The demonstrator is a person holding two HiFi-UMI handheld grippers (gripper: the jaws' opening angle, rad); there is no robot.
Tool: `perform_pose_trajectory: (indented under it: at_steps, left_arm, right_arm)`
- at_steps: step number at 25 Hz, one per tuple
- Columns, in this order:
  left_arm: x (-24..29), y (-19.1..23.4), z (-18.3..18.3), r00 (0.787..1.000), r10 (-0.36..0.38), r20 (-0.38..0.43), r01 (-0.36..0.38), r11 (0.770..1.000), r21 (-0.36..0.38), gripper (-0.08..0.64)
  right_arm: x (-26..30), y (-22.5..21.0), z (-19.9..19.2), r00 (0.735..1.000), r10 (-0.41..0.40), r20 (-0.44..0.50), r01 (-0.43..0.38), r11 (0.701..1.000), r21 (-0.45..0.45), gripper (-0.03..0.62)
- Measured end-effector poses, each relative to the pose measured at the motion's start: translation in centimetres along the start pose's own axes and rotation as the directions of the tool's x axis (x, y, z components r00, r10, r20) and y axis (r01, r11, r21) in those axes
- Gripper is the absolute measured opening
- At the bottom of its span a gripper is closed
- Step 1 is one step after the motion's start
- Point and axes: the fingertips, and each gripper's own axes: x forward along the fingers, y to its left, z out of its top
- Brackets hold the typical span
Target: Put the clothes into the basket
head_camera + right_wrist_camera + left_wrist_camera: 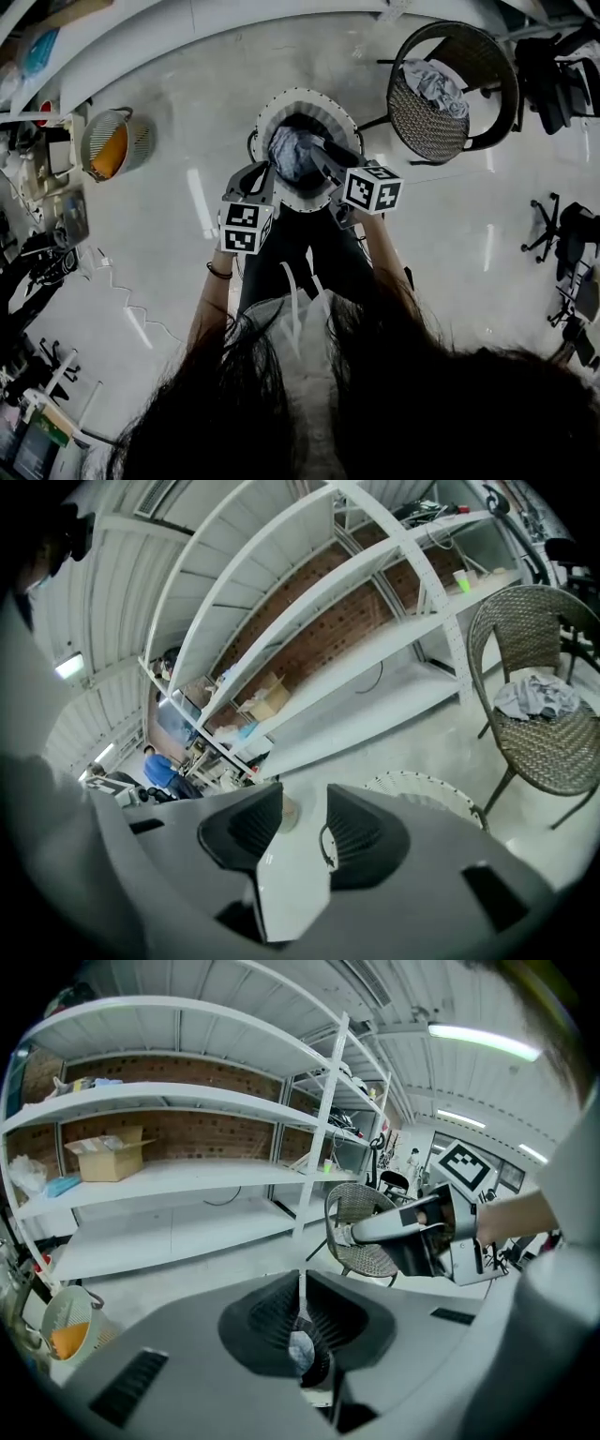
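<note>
The left claw pinches a fold of the grey-blue garment just over the white basket. The right claw stands half open, empty. A second garment lies on the wicker chair.

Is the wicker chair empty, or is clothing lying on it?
Not empty. A crumpled grey garment lies on the seat of the chair, seen in both the head view and the right gripper view.

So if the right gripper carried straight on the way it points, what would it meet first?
Probably the bare floor, just left of the white laundry basket; depth is hard to judge, so it might clip the basket's rim.
</note>
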Motion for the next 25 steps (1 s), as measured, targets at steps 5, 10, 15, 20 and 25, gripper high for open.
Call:
perform_pose_trajectory:
  at_steps: [5, 10, 15, 20, 25]
  left_arm:
    - [-0.3, -2.3, 3.4, 0.998, -0.046, 0.033, 0.044, 0.998, 0.055, 0.029]
    - [-0.5, -5.6, 5.9, 0.994, -0.102, 0.041, 0.097, 0.989, 0.11, 0.029]
    - [-0.2, -9.3, 7.7, 0.984, -0.173, 0.044, 0.165, 0.975, 0.151, 0.029]
    - [0.3, -12.5, 9.1, 0.964, -0.263, 0.045, 0.247, 0.943, 0.225, 0.029]
    - [0.4, -15.1, 10.4, 0.944, -0.328, 0.044, 0.305, 0.913, 0.273, 0.029]
  right_arm:
    - [-4.5, 0.4, 3.0, 0.993, -0.031, 0.114, 0.028, 0.999, 0.03, 0.144]
    - [-9.1, 0.8, 4.7, 0.983, -0.066, 0.173, 0.056, 0.997, 0.061, 0.135]
    - [-13.5, 0.8, 5.5, 0.967, -0.115, 0.226, 0.103, 0.992, 0.067, 0.129]
    - [-16.6, 0.4, 5.3, 0.941, -0.175, 0.289, 0.151, 0.983, 0.102, 0.12]
    - [-18.7, 0.0, 5.1, 0.921, -0.222, 0.319, 0.192, 0.974, 0.122, 0.11]
